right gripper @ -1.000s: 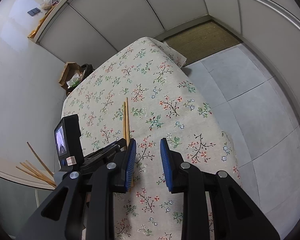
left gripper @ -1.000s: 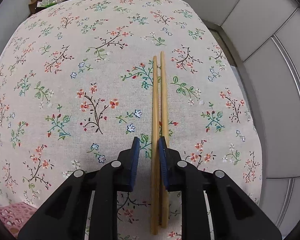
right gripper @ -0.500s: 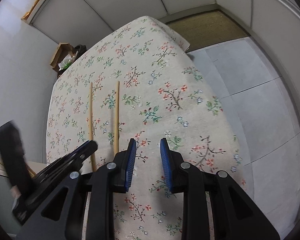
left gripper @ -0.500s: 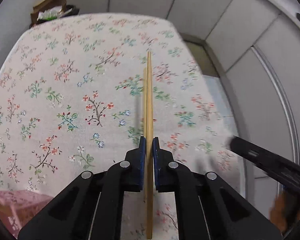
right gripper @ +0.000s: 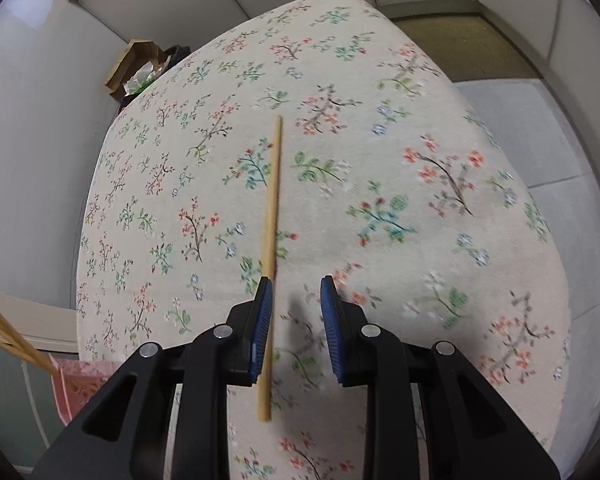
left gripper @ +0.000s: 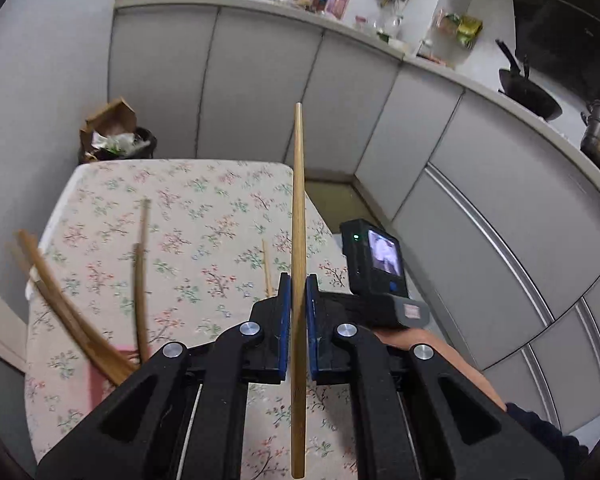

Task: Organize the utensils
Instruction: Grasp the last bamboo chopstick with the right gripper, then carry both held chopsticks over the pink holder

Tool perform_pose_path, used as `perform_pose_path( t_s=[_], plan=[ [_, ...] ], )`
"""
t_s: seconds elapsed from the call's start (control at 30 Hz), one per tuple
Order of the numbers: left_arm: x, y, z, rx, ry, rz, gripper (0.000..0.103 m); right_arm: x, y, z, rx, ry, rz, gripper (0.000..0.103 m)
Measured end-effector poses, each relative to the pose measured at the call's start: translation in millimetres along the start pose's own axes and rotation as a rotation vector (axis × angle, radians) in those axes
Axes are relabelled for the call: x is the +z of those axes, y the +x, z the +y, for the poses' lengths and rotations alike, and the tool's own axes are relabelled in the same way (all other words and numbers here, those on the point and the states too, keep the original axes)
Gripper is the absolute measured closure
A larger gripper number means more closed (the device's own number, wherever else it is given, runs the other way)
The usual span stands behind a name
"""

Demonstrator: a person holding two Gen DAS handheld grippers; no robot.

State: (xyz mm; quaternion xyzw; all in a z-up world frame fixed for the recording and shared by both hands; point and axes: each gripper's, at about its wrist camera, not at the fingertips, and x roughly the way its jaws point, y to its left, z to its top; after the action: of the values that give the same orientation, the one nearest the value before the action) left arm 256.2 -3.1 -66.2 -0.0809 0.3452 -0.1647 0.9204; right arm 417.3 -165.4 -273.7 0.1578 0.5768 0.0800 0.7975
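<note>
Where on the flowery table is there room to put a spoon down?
The floral tablecloth is bare to the right of the loose wooden chopstick, out to the table's edge, and at the far end past its tip. It is crowded at the near left corner, where the bundle of wooden chopsticks stands by the pink basket.

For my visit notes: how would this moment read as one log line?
left gripper: shut on chopstick, raised | right gripper: open over second chopstick

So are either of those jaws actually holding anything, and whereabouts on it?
The left gripper clamps one chopstick partway up its length. The right gripper is open, holding nothing.
</note>
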Motion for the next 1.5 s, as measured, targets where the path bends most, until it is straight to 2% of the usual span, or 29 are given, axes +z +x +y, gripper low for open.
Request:
perform_pose_path(
  t_s=[0.2,0.37,0.4,0.43,0.47,0.53,0.67,0.77,0.97,1.13,1.33,1.5],
  plan=[
    [0,-37,22,0.013,-0.022,-0.089,0.096,21,5,20,-0.013,-0.027,-0.073,0.079],
    [0,-44,40,0.034,-0.021,-0.114,0.096,31,28,34,-0.135,-0.113,-0.078,0.079],
    [0,-43,45,0.034,-0.028,-0.114,0.096,31,35,36,-0.163,-0.130,-0.065,0.082],
    [0,-45,50,0.035,-0.033,-0.117,0.096,29,45,37,-0.202,-0.157,-0.028,0.095],
    [1,-45,53,0.040,-0.038,-0.122,0.096,28,44,39,-0.208,-0.170,-0.026,0.095],
    [0,-47,59,0.048,-0.046,-0.126,0.096,31,30,44,-0.166,-0.165,-0.041,0.096],
    [-1,-53,73,0.060,-0.065,-0.145,0.096,37,-35,63,-0.051,-0.169,-0.203,0.096],
    [-2,-58,82,0.072,-0.082,-0.177,0.096,32,-67,72,0.001,-0.176,-0.289,0.096],
    [-8,-57,98,0.099,-0.124,-0.257,0.096,9,-128,92,0.123,-0.196,-0.474,0.096],
    [-12,-51,103,0.126,-0.096,-0.276,0.096,-17,-171,114,0.233,-0.252,-0.590,0.096],
    [-18,-46,106,0.154,-0.064,-0.290,0.096,-39,-183,132,0.286,-0.319,-0.630,0.096],
    [-24,-34,108,0.194,-0.038,-0.291,0.096,-53,-176,146,0.290,-0.363,-0.614,0.096]
  ],
)
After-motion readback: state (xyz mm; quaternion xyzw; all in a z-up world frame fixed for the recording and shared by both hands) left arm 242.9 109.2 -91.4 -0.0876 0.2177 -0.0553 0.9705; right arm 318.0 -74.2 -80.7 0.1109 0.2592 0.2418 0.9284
